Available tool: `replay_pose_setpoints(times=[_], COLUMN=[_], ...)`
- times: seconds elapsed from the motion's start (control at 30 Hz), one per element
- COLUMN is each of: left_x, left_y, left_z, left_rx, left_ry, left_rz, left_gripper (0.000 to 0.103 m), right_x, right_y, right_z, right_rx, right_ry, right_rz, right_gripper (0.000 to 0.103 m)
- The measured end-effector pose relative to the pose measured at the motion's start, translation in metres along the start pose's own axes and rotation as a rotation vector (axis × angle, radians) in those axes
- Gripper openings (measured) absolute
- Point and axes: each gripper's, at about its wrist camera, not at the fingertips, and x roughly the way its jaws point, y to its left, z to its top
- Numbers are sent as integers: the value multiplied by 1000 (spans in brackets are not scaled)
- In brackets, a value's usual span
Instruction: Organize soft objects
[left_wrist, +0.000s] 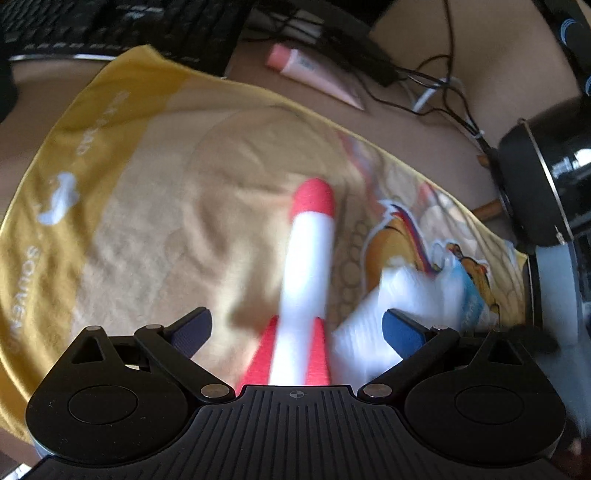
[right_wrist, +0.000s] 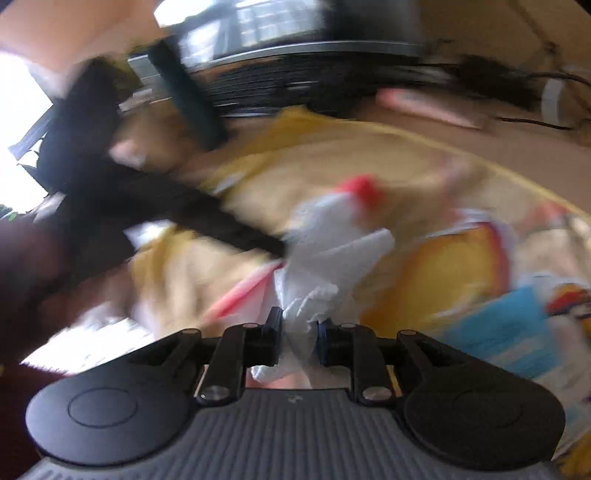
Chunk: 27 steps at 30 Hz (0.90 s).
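Observation:
A yellow cartoon-print towel (left_wrist: 155, 206) lies spread on the brown table. On it lies a white sock with a red toe (left_wrist: 308, 258), running lengthwise between the fingers of my left gripper (left_wrist: 297, 326), which is open and not pinching it. A second piece of white fabric (left_wrist: 373, 332), blurred, sits by the left gripper's right finger. The right wrist view is motion-blurred. There my right gripper (right_wrist: 299, 330) is shut on bunched white fabric (right_wrist: 325, 280), which stretches toward the red toe (right_wrist: 360, 188). The left gripper's black body (right_wrist: 166, 206) reaches in from the left.
A pink tube (left_wrist: 314, 74) lies on the table behind the towel. A black keyboard (left_wrist: 110, 26) is at the back left, tangled cables (left_wrist: 436, 88) at the back right. A black round object (left_wrist: 535, 177) stands at the towel's right end.

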Motion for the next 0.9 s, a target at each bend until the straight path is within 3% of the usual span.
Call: replay_pose_setpoints(times=[0.1, 0.23, 0.37, 0.53, 0.67, 0.73, 0.8, 0.9], left_x=[-1, -3, -9, -3, 2, 3, 2, 5], left_y=[16, 27, 22, -1, -19, -22, -24, -15], left_z=[0, -3, -3, -5, -4, 1, 6, 9], left_rx=[-69, -109, -83, 36, 107, 117, 128, 140], left_ry=[22, 38, 32, 45, 18, 5, -9, 5], left_rz=[-21, -23, -29, 6, 12, 26, 34, 38], left_gripper=[101, 101, 101, 101, 101, 101, 101, 101], right_x=[21, 52, 27, -25, -43, -48, -53, -49], right_y=[21, 12, -5, -22, -35, -41, -42, -40], right_z=[2, -3, -5, 22, 55, 64, 62, 47], right_rx=[2, 52, 43, 43, 69, 112, 126, 108], right_ry=[45, 140, 140, 37, -105, -144, -157, -104], right_rz=[147, 39, -69, -176, -162, -112, -44, -45], right_gripper=[22, 22, 22, 24, 26, 27, 27, 27])
